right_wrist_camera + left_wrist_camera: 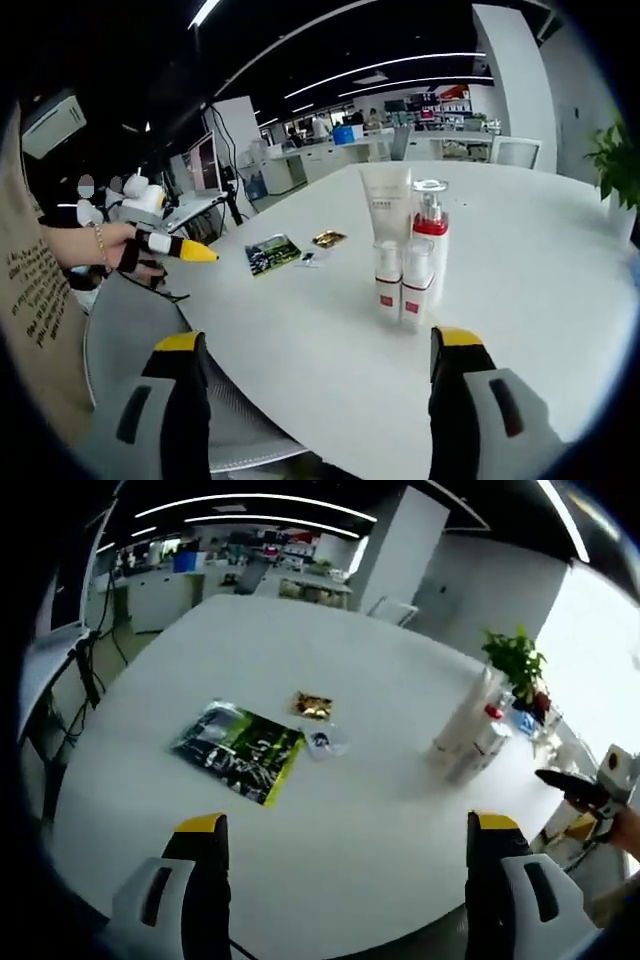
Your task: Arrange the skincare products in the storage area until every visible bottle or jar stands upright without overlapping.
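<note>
Bright, even office light comes from long ceiling strips and a blown-out window in the left gripper view. The white counter shows soft glare and faint shadows. Both views are slightly soft, with strong fisheye bending toward the edges

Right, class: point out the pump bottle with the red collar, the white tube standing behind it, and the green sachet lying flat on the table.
Pump bottle (431, 232): right gripper view, on its red collar.
White tube (385, 205): right gripper view, middle of its body.
Green sachet (238, 750): left gripper view, centre of its printed face.
</note>
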`<act>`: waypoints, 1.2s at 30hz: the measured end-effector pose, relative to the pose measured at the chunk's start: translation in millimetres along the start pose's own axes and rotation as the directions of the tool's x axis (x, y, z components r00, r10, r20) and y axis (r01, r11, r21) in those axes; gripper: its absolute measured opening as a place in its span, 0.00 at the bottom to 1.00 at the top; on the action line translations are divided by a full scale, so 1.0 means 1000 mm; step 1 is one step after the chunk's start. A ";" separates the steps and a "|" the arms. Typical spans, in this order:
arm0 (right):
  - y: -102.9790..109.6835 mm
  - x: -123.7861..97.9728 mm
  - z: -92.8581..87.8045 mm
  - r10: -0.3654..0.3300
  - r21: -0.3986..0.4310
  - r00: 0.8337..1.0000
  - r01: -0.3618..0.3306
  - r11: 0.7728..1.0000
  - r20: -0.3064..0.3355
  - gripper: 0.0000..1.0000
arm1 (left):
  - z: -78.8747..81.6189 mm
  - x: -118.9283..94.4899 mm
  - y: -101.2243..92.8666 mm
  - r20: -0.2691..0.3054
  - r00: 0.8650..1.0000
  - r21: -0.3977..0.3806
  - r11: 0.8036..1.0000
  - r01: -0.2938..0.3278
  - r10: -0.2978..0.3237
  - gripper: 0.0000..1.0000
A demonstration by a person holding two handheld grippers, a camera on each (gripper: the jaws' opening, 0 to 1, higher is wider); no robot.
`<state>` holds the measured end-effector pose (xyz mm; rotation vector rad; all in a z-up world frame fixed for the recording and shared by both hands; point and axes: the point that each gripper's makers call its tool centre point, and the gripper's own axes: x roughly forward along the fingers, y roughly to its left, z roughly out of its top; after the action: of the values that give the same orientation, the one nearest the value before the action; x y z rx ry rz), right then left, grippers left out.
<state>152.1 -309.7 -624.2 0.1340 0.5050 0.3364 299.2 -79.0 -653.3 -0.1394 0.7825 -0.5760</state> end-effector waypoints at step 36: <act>-0.012 0.012 -0.023 -0.044 0.097 0.996 0.052 0.994 -0.074 0.92 | 0.034 0.125 0.099 -0.188 0.867 -0.263 0.827 -0.497 0.461 0.97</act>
<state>153.8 -316.2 -651.8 0.2063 0.5953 0.2697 437.1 -66.9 -739.6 -0.1846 0.9780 0.0239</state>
